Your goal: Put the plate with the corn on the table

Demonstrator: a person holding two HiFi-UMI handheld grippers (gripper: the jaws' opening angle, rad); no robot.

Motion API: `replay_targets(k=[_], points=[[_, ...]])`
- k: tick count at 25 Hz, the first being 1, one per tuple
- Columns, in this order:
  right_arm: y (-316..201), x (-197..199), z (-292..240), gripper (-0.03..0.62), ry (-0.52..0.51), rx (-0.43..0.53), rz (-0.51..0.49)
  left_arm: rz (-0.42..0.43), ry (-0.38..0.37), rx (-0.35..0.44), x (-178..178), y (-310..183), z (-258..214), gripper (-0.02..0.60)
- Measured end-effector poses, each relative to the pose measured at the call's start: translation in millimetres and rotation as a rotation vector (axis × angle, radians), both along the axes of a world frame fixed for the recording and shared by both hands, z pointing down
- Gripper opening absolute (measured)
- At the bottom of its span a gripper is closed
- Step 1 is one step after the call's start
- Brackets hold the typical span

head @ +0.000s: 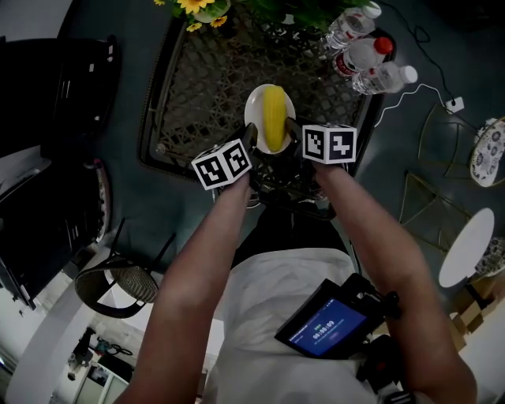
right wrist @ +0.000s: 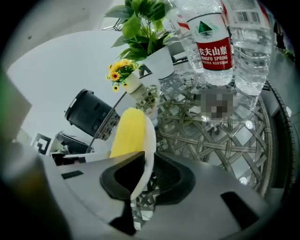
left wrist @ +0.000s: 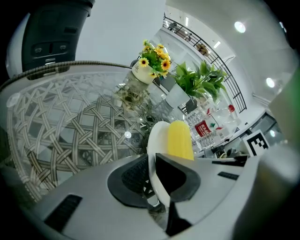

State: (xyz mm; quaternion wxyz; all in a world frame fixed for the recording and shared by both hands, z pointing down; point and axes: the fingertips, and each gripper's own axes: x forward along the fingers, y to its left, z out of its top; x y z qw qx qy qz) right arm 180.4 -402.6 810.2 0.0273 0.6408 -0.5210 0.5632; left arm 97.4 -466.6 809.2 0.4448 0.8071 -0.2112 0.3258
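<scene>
woven lattice under glass makes up the surface [head: 197, 87], with water bottles [head: 367, 51] and yellow flowers [head: 197, 6] at its far edge. the white plate [head: 254, 110] sits over the near edge of that surface, straight ahead of the person and between the two tools. the left hand-held gripper [head: 251, 146] has the plate's left rim and the right hand-held gripper [head: 293, 140] has its right rim. whether the plate's underside touches the glass cannot be told.

in the left gripper view the left hand-held gripper [left wrist: 157, 180] has its jaws closed down on the thin edge of the plate [left wrist: 157, 136], one jaw above and one below. the right gripper view shows the same pinch from the other side – the right hand-held gripper [right wrist: 139, 180] nipped onto the rim of the plate [right wrist: 149, 140].

the yellow corn [head: 274, 118] lies along the middle of the plate, its long axis running from the person toward the far side of the surface; it shows just past the jaws in both gripper views [left wrist: 179, 139] [right wrist: 127, 133].

both forearms reach forward and angle inward, so the marker cubes sit close together on either side of the plate.
</scene>
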Motion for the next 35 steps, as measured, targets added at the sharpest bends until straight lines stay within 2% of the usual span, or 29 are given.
replay_targets(k=[5, 11, 14, 21, 29, 30, 35], points=[[-1, 0, 1, 0.052, 0.055, -0.02, -0.04, 0.037, -0.031, 0.022, 2, 2, 0, 0.046], [0, -1, 0, 0.052, 0.067, 0.016, -0.061, 0.04, 0.011, 0.028, 0, 2, -3, 0.064], [0, 2, -1, 0.054, 0.084, 0.027, -0.066, 0.031, 0.035, 0.06, -2, -5, -10, 0.091], [9, 13, -10, 0.055, 0.153, 0.058, -0.032, -0.017, 0.045, 0.121, -26, -18, -21, 0.091], [33, 12, -33, 0.05, 0.195, 0.078, -0.075, -0.024, 0.057, 0.148, -49, 14, -37, 0.089], [37, 11, -37, 0.006, 0.195, 0.083, -0.084, -0.019, 0.052, 0.159, -53, 18, -41, 0.089], [49, 1, -63, 0.006, 0.174, 0.148, -0.129, -0.018, 0.02, 0.226, -76, 38, -64, 0.087]])
